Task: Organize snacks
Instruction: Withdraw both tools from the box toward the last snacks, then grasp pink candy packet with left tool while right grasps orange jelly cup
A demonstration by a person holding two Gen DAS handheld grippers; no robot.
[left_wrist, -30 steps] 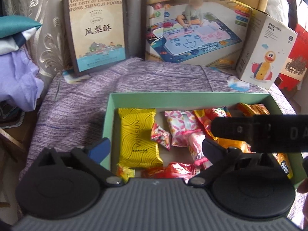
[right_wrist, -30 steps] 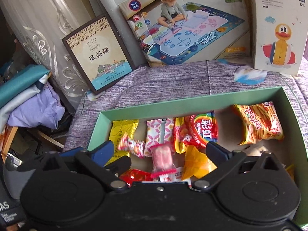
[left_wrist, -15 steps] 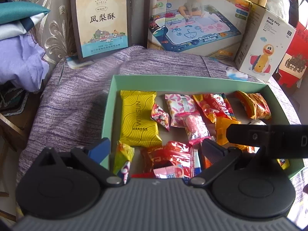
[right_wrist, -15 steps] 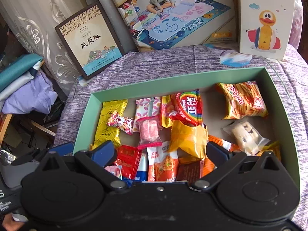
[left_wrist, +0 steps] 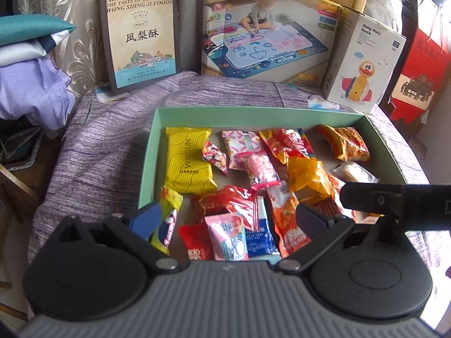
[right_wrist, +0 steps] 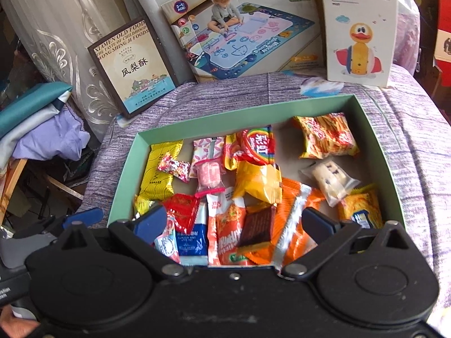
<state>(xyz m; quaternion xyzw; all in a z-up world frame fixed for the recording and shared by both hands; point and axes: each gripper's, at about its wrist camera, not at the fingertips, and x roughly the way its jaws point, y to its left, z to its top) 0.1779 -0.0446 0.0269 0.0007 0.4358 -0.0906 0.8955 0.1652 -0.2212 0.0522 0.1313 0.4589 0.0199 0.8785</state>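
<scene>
A pale green box point(left_wrist: 152, 146) point(right_wrist: 124, 174) on a purple cloth holds several wrapped snacks: a yellow pack point(left_wrist: 188, 160) point(right_wrist: 159, 173), a pink candy point(left_wrist: 258, 167) point(right_wrist: 210, 173), a rainbow candy bag point(right_wrist: 258, 145), an orange chip bag point(right_wrist: 325, 136) and a white bar point(right_wrist: 331, 180). My left gripper point(left_wrist: 228, 219) is open and empty above the box's near left part. My right gripper point(right_wrist: 235, 222) is open and empty above the near edge. The right gripper's black body point(left_wrist: 394, 207) shows at the right of the left wrist view.
A framed food box point(left_wrist: 139, 35) point(right_wrist: 134, 69), a play-mat box point(left_wrist: 267, 39) point(right_wrist: 245, 32) and a duck toy box point(left_wrist: 363, 62) point(right_wrist: 359, 25) stand behind the green box. Folded cloths point(left_wrist: 25, 64) lie at the left. A red box point(left_wrist: 420, 70) stands at the right.
Both grippers have pulled back and up from the box, so more of the near snacks shows. Both stay open and empty.
</scene>
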